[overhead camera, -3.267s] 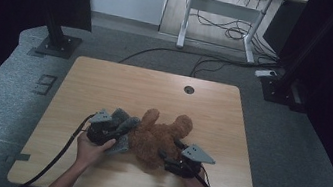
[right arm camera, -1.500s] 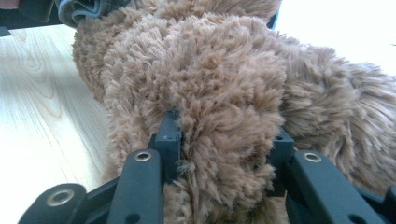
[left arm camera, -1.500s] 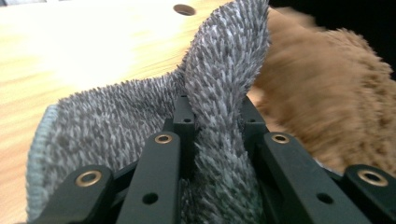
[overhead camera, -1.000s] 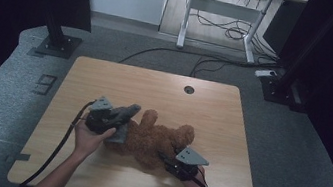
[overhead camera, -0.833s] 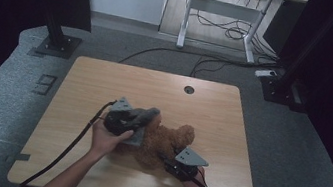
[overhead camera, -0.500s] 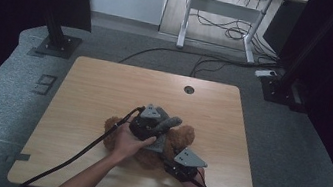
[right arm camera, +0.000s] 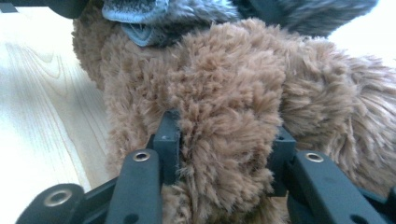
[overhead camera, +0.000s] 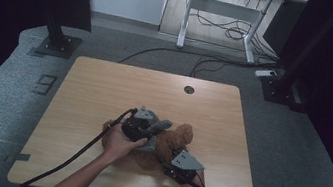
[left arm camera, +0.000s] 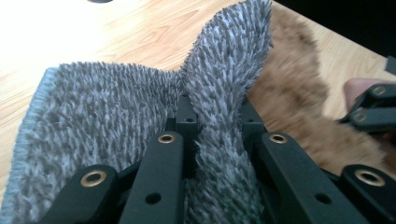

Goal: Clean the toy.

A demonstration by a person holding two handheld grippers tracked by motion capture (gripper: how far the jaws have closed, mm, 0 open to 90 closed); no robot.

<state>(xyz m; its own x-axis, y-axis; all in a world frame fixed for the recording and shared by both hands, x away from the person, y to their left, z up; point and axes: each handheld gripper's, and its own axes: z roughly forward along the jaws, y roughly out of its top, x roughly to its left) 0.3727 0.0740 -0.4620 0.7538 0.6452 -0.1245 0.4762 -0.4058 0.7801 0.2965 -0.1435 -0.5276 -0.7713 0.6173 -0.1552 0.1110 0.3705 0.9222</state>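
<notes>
Cloth (left arm camera: pixel 116 121), grey and fuzzy, is pinched in my left tongs (left arm camera: pixel 212 135) at frame centre over the bear (overhead camera: pixel 171 147); my right tongs (right arm camera: pixel 222 140) grip the bear's brown fur on the desk (overhead camera: pixel 104 89).

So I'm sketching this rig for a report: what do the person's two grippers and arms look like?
Both the left gripper and right gripper are black with brass-ringed holes along the jaws and a grey three-cornered plate on top. A thick black cable trails from the left. The forearms are bare, no sleeves.

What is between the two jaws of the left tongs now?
A fold of the grey fuzzy cloth is pinched between the jaws of the left tongs, seen in the left gripper view.
</notes>
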